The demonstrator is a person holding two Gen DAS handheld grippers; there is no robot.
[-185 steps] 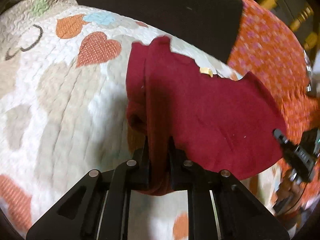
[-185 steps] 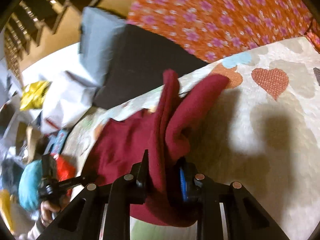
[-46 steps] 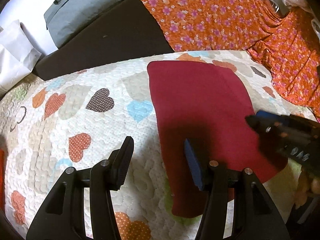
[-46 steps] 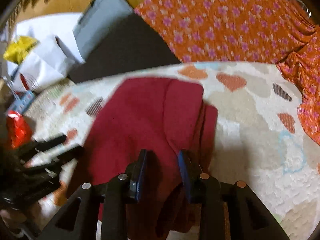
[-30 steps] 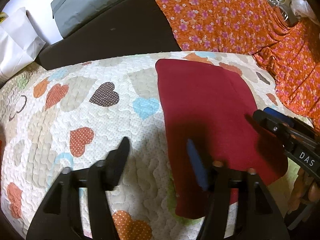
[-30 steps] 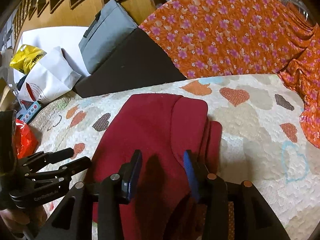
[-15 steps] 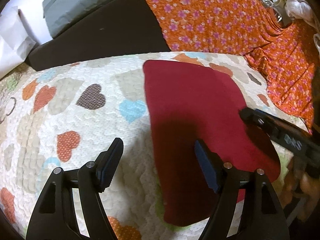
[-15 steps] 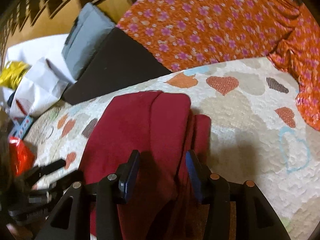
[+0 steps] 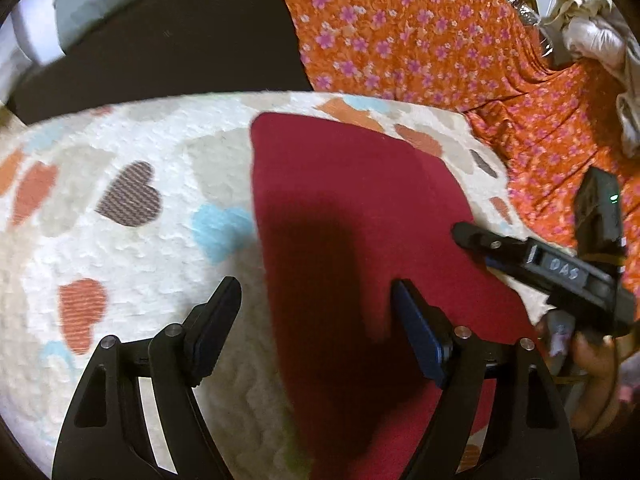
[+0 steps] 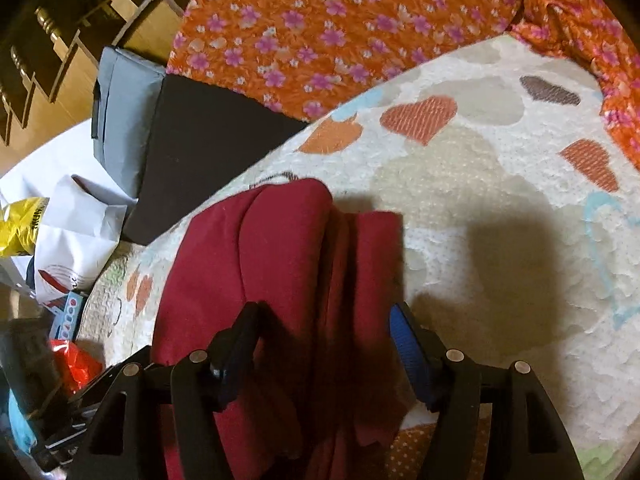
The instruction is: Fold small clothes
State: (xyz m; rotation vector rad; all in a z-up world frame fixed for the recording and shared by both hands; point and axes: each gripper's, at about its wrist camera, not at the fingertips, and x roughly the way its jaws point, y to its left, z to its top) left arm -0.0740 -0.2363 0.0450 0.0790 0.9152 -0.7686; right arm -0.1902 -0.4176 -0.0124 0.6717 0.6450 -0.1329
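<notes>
A dark red garment [image 9: 352, 216] lies folded flat on a white quilt with hearts [image 9: 120, 248]. In the right wrist view the garment [image 10: 256, 264] shows a folded panel on top and a sleeve edge [image 10: 376, 256] at its right. My left gripper [image 9: 316, 312] is open and empty above the garment's left edge. My right gripper [image 10: 324, 332] is open and empty above the garment's near end. The right gripper [image 9: 532, 256] also shows at the garment's right side in the left wrist view.
An orange flowered cloth [image 9: 400, 40] lies behind the quilt. A black cushion [image 10: 208, 148] and a grey bag [image 10: 120, 112] sit at the back left. White paper bags [image 10: 68, 240] and a red packet [image 10: 72, 364] lie beyond the quilt's left edge.
Both grippers let go of the garment, which now lies flat. Both have opened wider over the last second. The right gripper has tilted down closer to the garment.
</notes>
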